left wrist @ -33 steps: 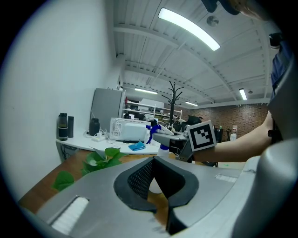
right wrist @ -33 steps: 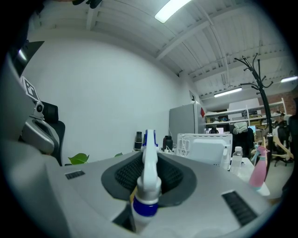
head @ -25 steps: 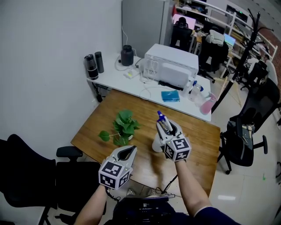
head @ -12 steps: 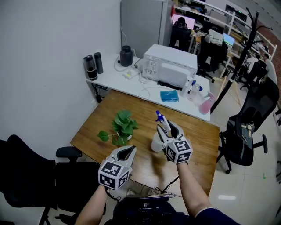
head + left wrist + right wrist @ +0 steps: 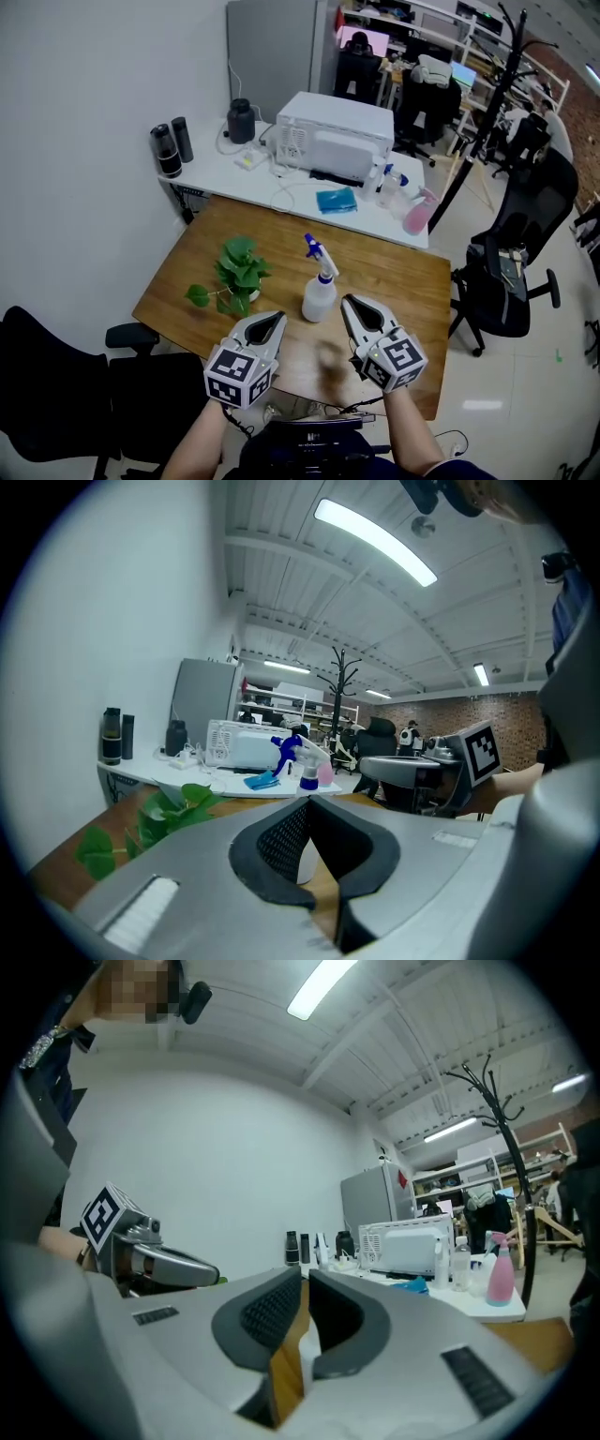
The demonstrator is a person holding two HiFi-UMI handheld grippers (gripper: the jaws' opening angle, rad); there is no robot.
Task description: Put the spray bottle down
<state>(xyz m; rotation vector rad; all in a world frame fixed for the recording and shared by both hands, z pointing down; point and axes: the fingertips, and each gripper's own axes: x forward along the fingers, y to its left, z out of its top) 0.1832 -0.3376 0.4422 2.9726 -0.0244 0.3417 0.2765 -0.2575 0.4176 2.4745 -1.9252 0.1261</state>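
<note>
The spray bottle [image 5: 318, 290], white with a blue trigger head, stands upright on the wooden table [image 5: 412, 281]. It is free of both grippers. My right gripper [image 5: 352, 306] sits just to the bottle's near right, apart from it. Its jaws are closing, almost together, with nothing between them. My left gripper [image 5: 273, 322] is shut and empty at the table's near edge, to the bottle's near left. In the left gripper view the spray bottle [image 5: 302, 756] rises just beyond the touching jaw tips. The right gripper view [image 5: 306, 1277] shows only a thin slit between its pads.
A leafy potted plant [image 5: 235, 269] stands left of the bottle. Behind the wooden table is a white desk [image 5: 216, 173] with a white machine [image 5: 333, 136], a blue cloth [image 5: 336, 200], a pink spray bottle [image 5: 415, 214] and black flasks [image 5: 169, 150]. Office chairs [image 5: 502, 272] stand at the right.
My right gripper opened off the spray bottle, pulled back toward me and closed its jaws. The bottle stays standing on the table. The left gripper barely moved.
</note>
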